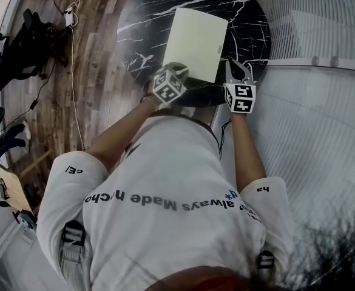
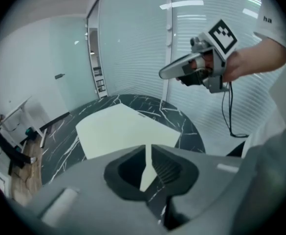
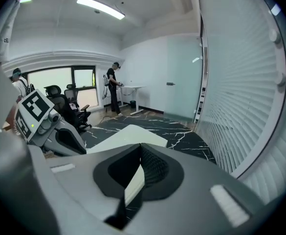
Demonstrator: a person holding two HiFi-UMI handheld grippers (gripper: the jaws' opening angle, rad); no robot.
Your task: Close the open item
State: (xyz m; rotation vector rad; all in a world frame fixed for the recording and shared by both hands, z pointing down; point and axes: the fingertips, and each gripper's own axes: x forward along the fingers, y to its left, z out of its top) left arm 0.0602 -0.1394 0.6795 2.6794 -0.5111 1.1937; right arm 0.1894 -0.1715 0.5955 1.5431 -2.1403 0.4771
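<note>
A pale cream flat rectangular item [image 1: 195, 43] lies flat on the round black marble table [image 1: 141, 23], with no raised cover that I can see. My left gripper [image 1: 178, 70] hovers at the item's near left corner. Only a thin slit shows between its fingertips [image 2: 147, 148], and nothing sits in it. My right gripper [image 1: 238, 70] is held at the item's near right corner, above the table's edge. Its jaws [image 3: 142, 146] meet at the tips and hold nothing. The item [image 2: 118, 129] fills the table's middle in the left gripper view.
A wall of white blinds [image 1: 323, 126] runs close along the table's right side. Wooden floor [image 1: 86, 71] with cables and dark office chairs [image 1: 19, 41] lies to the left. A person [image 3: 112, 86] stands at a desk far across the room.
</note>
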